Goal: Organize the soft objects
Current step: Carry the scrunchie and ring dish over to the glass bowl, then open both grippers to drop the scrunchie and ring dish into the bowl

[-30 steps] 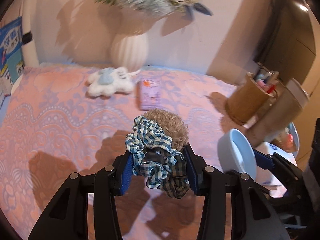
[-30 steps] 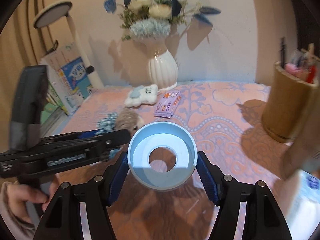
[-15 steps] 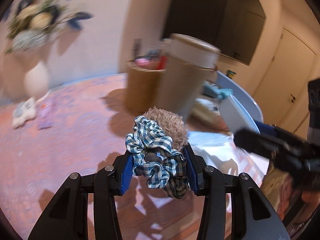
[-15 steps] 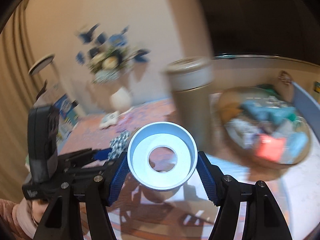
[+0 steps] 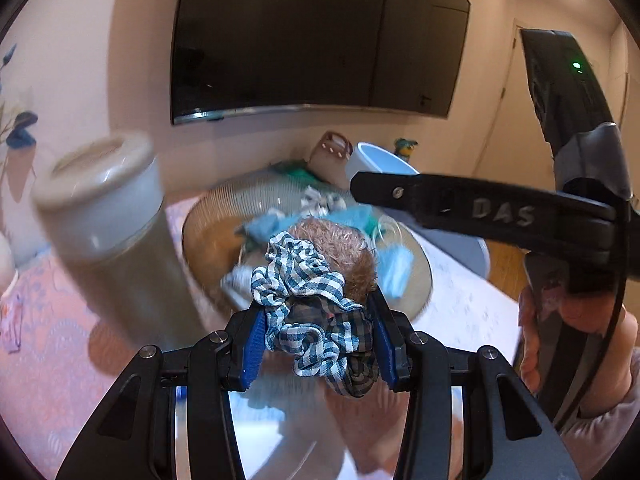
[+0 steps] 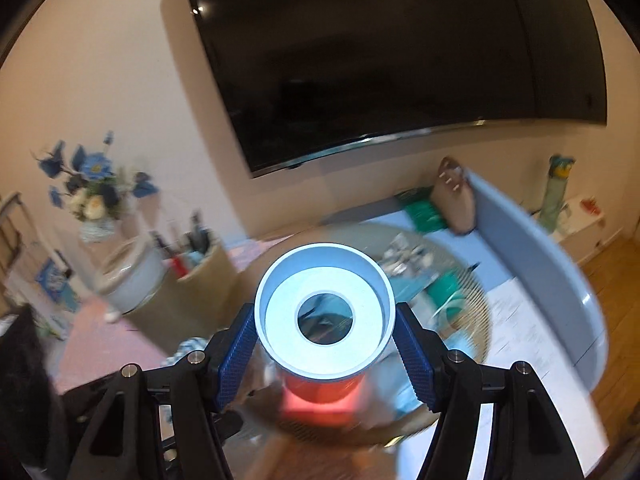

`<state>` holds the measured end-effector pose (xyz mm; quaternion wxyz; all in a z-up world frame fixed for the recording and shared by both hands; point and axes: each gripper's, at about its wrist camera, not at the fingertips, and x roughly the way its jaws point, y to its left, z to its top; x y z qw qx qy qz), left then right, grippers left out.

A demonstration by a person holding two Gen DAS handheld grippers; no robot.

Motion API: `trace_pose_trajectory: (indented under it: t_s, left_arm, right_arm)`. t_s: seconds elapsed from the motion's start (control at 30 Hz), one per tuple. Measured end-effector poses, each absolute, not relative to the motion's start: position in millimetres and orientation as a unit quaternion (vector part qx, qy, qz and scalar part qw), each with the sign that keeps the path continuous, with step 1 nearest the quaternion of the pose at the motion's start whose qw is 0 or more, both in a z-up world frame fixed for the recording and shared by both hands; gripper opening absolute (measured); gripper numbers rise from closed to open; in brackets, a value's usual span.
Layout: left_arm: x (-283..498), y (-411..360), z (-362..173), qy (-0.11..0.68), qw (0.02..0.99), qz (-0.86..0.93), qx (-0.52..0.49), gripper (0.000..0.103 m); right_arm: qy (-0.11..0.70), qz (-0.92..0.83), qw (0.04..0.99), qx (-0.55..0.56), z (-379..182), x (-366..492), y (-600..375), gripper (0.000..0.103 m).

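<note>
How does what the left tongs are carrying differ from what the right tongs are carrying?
The left tongs hold a bundle of checked scrunchies with a brown fuzzy one: soft, crumpled, patterned. The right tongs hold a pale blue cup-like ring: rigid-looking, smooth, plain, round, with a hole through its middle. The bundle droops between its pads; the ring keeps its shape. Both are clamped from both sides above the round woven basket.

A canister (image 5: 108,216) stands left of the basket (image 5: 208,216) beneath the television (image 5: 316,36).
</note>
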<state>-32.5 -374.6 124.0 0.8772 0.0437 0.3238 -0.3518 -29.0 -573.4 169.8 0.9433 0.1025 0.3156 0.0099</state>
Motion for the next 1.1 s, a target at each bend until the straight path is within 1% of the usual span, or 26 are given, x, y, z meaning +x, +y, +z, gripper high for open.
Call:
trace_pose_trajectory:
  t_s: [0.3, 0.33, 0.37, 0.4, 0.43, 0.47, 0.5, 0.53, 0.57, 0.6, 0.73, 0.93, 1.1]
  left_arm:
    - [3.4, -406.7, 132.3, 0.297, 0.915, -0.270, 0.048, 0.043]
    - [6.9, -407.4, 132.0, 0.299, 0.916, -0.263, 0.044, 0.045]
    - [9.4, -410.0, 131.3, 0.301, 0.917, -0.260, 0.040, 0.045]
    - [11.4, -412.1, 130.3, 0.301, 0.918, -0.253, 0.038, 0.048]
    - [13.2, -416.3, 130.5, 0.301, 0.920, -0.249, 0.041, 0.053]
    - [12.8, -419.9, 129.6, 0.301, 0.920, -0.245, 0.049, 0.056]
    - [13.1, -423.4, 129.1, 0.302, 0.920, -0.245, 0.055, 0.064]
    - [11.9, -427.5, 127.8, 0.303, 0.918, -0.247, 0.065, 0.070]
    - [11.2, -430.4, 126.6, 0.304, 0.918, -0.245, 0.071, 0.072]
    - [12.1, -433.2, 125.2, 0.307, 0.917, -0.243, 0.075, 0.075]
    - [10.2, -433.1, 120.2, 0.323, 0.910, -0.252, 0.066, 0.083]
    - [-5.2, -431.5, 122.0, 0.326, 0.906, -0.260, 0.070, 0.084]
    - [-23.5, -428.3, 123.1, 0.328, 0.901, -0.274, 0.078, 0.084]
  right_arm:
    - [0.324, 0.026, 0.939, 0.109, 184.6, 44.1, -595.5, 0.067]
    - [0.326, 0.028, 0.939, 0.106, 184.9, 51.3, -595.7, 0.067]
    - [0.328, 0.028, 0.939, 0.103, 183.9, 57.3, -596.3, 0.067]
    - [0.333, 0.030, 0.937, 0.102, 181.9, 64.8, -596.8, 0.067]
    - [0.341, 0.033, 0.934, 0.102, 179.9, 68.7, -595.8, 0.067]
    - [0.352, 0.037, 0.930, 0.102, 176.4, 74.7, -595.5, 0.069]
    - [0.368, 0.030, 0.924, 0.098, 171.6, 80.5, -595.1, 0.070]
    - [0.375, 0.016, 0.922, 0.092, 168.7, 83.1, -595.1, 0.078]
    - [0.380, 0.003, 0.921, 0.087, 166.2, 84.9, -595.5, 0.087]
    - [0.383, -0.004, 0.920, 0.085, 164.4, 85.6, -596.7, 0.090]
    - [0.376, -0.005, 0.918, 0.124, 162.8, 74.8, -612.6, 0.091]
    - [0.365, -0.014, 0.918, 0.154, 164.0, 52.0, -624.9, 0.091]
    - [0.367, -0.022, 0.917, 0.155, 160.8, 30.9, -619.6, 0.091]
